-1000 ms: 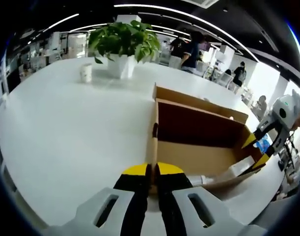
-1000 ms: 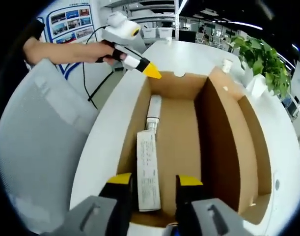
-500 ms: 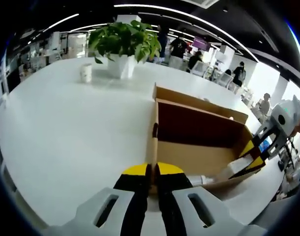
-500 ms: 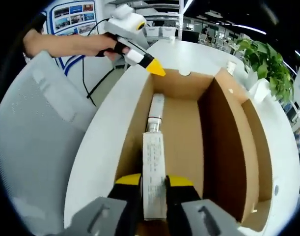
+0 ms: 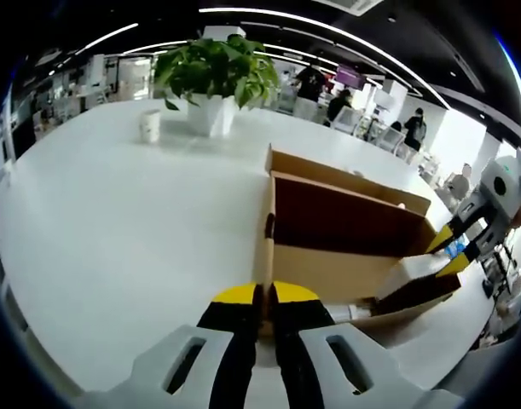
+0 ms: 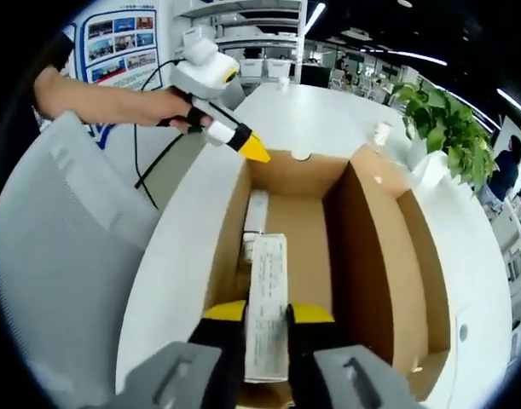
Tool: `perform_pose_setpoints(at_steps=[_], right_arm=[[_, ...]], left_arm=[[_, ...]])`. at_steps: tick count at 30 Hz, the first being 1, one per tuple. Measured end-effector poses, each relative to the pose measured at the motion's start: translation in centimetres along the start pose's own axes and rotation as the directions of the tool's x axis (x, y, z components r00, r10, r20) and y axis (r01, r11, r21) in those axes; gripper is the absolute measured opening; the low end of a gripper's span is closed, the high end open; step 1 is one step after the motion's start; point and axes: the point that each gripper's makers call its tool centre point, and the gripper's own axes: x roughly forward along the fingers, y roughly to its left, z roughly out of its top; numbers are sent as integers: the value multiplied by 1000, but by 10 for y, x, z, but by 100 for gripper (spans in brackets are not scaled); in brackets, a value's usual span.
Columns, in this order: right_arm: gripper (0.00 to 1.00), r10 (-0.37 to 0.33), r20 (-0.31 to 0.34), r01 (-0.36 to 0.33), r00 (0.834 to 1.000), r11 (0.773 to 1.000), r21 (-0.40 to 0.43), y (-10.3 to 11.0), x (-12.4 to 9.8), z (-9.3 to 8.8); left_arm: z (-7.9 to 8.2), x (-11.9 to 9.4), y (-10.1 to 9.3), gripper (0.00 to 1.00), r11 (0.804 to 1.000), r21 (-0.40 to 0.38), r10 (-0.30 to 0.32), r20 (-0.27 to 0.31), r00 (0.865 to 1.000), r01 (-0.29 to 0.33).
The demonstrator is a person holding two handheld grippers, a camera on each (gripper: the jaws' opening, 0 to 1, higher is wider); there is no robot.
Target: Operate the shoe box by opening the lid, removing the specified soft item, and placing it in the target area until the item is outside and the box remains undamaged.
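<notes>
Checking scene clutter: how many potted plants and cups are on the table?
1 plant, at the table's far side beyond the box. 1 cup beside it. Others may be hidden behind the box walls.

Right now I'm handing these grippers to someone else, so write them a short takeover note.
Left gripper: shut on the near end wall of the shoe box, steadying it on the white table.
Right gripper: shut on the tube, a soft white printed one, its gripped end raised and its far end low inside the box.
Done: lid open, standing along the box's side; tube grasped; box looks undamaged.
Left: lift the tube clear of the walls, set it in the target area, then release the box.
</notes>
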Motion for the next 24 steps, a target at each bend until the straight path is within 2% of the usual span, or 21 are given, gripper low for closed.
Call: perform_pose_setpoints(at_steps=[8,12,24], right_arm=[[13,-20,89,18,996,1000,22,-5,-31,30],[13,-30,103,29,994,999,20,-8,-48,37],[13,-45,101,46,994,999,-16,-14,-88,36]], left_arm=[[0,-1,-1,3,1000,1,0,1,1000,0],[0,-1,-2,3,1000,2,2,1,1000,-2],[0,-1,-2,3,1000,-12,0,5,1000,0]])
